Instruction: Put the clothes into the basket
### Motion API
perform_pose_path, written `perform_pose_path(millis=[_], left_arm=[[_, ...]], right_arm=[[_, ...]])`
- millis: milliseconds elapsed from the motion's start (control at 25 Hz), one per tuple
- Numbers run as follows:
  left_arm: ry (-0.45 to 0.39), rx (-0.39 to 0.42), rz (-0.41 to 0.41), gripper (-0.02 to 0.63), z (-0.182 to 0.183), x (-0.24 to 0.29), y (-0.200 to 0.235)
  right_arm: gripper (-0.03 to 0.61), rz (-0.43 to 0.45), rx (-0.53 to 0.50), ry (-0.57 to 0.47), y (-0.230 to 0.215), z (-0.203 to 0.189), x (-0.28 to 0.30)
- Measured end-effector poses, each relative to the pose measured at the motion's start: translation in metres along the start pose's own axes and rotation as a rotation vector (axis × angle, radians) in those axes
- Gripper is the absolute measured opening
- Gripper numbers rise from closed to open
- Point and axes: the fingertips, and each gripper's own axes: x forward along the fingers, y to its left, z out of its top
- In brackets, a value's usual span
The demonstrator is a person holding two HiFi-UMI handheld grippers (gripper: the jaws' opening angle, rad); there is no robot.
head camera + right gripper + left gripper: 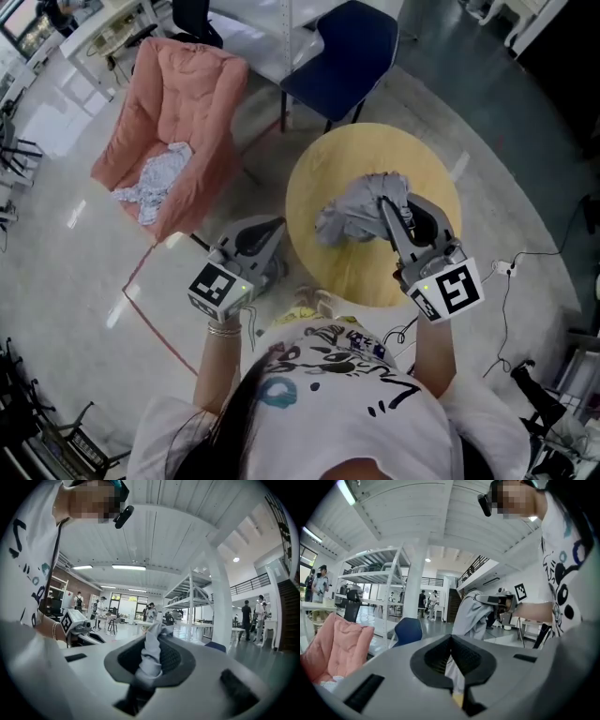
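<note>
Hanging soft and light, the grey garment [352,214] is pinched in the right gripper [151,641]; the left gripper [451,641], closed and empty, could take a bunched fold.

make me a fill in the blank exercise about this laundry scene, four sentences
1. The right tool is shut on a ___ garment.
2. The table under that garment is ___ in shape.
3. The ___ basket holds a white patterned cloth.
4. The chair beyond the table is ___.

Missing words: grey; round; pink; blue
</note>
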Motion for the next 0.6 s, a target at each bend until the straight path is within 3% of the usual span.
perform_pose_path(millis=[240,600], left_arm=[[-0.035,0.016,0.182,0.012,0.010,-0.032,-0.010],[-0.072,-0.050,0.464,0.011,-0.008,-0.101,-0.036]], right_arm=[[0.058,0.158,-0.052,-0.051,0.016,0.020,0.010],[0.058,0.436,-0.084,-0.116,0.073,0.030,0.024]])
